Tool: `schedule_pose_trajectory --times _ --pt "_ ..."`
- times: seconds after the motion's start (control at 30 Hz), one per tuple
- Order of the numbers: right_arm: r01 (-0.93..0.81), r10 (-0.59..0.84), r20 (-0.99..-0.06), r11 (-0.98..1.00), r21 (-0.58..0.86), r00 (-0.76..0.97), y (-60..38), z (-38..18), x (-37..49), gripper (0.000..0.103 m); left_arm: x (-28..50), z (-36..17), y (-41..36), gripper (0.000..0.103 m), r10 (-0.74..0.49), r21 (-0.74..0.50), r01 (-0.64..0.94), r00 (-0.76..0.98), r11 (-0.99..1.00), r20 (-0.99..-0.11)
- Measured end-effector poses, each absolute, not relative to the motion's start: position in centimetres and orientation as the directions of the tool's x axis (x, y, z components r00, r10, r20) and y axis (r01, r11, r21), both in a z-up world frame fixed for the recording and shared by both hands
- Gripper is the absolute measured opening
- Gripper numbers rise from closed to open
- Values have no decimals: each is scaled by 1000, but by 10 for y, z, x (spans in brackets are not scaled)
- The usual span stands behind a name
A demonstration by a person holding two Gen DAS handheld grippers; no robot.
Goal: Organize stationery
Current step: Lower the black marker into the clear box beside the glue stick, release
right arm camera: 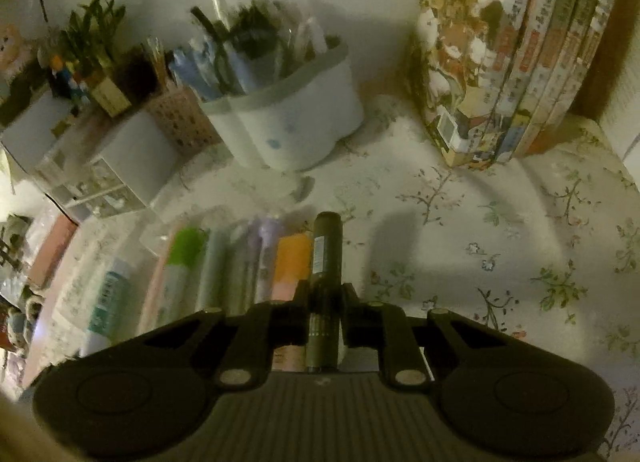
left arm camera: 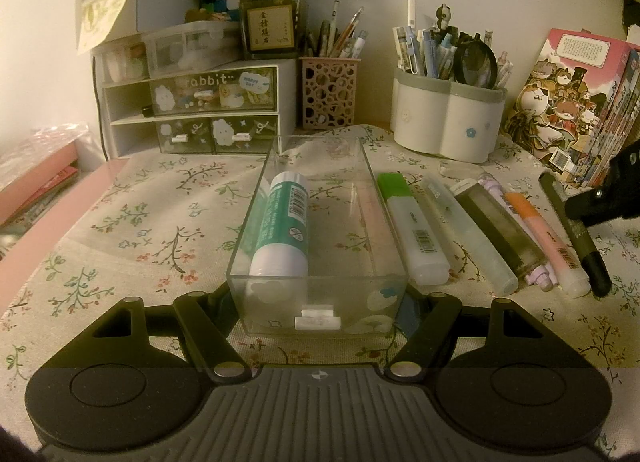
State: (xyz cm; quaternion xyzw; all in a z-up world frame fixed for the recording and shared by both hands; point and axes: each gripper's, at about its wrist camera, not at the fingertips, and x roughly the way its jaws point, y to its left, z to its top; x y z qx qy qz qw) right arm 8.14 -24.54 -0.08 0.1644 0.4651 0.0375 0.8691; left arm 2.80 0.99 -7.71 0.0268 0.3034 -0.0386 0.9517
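The right gripper (right arm camera: pixel 325 326) clamps the dark marker (right arm camera: pixel 326 262), which points forward between its fingers; the left gripper (left arm camera: pixel 320 302) grips the clear tray (left arm camera: pixel 320 302) by its sides.

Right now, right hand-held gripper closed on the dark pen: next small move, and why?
Probably lift the dark pen straight up. The right hand-held gripper is closed on its barrel, but it lies in the row beside the orange highlighter. The clear tray, bracketed by the left hand-held gripper, holds only the glue stick.
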Motion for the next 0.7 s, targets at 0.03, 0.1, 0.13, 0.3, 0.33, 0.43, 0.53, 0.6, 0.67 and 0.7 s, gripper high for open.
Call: schedule_pose_trajectory --times 0.03,0.1,0.13,0.3,0.33,0.43,0.53,0.6,0.67,0.7 --pt "88 219 -790 941 326 573 -246 2 80 3 28 -77 10 73 -57 28 90 813 996 -580" --pt "83 238 -766 932 354 597 -246 10 78 3 28 -77 10 73 -57 28 90 813 996 -580" --pt "74 244 -753 930 361 610 -245 14 77 3 28 -77 10 73 -57 28 89 813 996 -580" --pt "44 233 -742 942 333 628 -235 18 77 3 28 -77 10 73 -57 28 89 813 996 -579" --pt "40 242 -737 939 343 631 -234 18 76 3 28 -77 9 73 -57 28 89 813 996 -579" --pt "1 262 -708 937 349 656 -230 25 71 3 28 -77 9 73 -56 28 89 813 996 -579" --pt "-37 286 -681 934 355 675 -226 35 69 3 28 -77 9 73 -56 28 88 813 996 -579" --pt "-70 307 -654 930 362 692 -223 41 68 3 28 -77 9 73 -56 28 88 813 996 -579" --pt "-105 335 -628 921 374 703 -218 46 65 3 28 -77 9 73 -56 27 88 813 996 -579" --pt "-118 344 -618 919 377 706 -216 48 64 3 28 -77 9 73 -55 28 87 813 996 -579"
